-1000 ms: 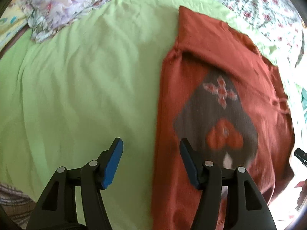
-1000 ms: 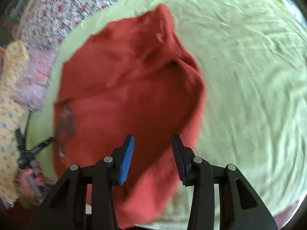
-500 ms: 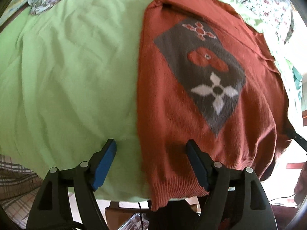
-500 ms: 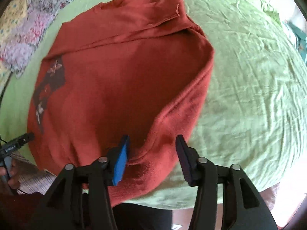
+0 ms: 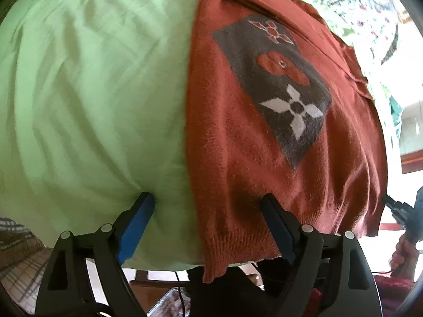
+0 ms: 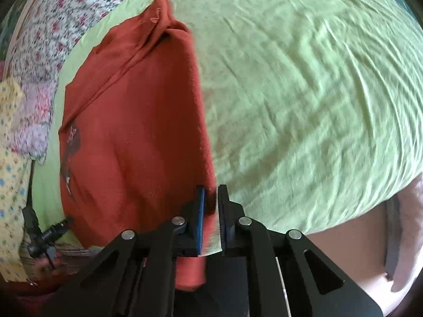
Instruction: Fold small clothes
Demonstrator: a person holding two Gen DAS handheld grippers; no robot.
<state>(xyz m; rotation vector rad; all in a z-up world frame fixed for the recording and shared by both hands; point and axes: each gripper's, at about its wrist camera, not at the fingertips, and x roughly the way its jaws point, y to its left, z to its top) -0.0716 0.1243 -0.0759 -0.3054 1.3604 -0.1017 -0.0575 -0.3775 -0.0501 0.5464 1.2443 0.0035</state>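
Note:
A rust-red knitted sweater (image 5: 238,145) with a grey diamond patch of flower motifs lies flat on a green bedsheet (image 5: 92,92), its ribbed hem hanging over the near bed edge. My left gripper (image 5: 208,216) is open, its jaws straddling the sweater's left hem corner, the right finger over the hem. In the right wrist view the sweater (image 6: 132,137) lies at the left, and my right gripper (image 6: 210,206) is shut on its right hem corner at the bed edge.
Floral bedding (image 6: 53,21) lies beyond the sweater's far edge. A yellow patterned cloth (image 6: 10,174) lies at the left in the right wrist view. Plaid fabric (image 5: 15,259) shows below the bed edge. The green sheet (image 6: 317,105) stretches right of the sweater.
Both grippers have pulled back to the sweater's hem at the near bed edge. My right gripper has closed on the right hem corner. My left gripper has stayed open.

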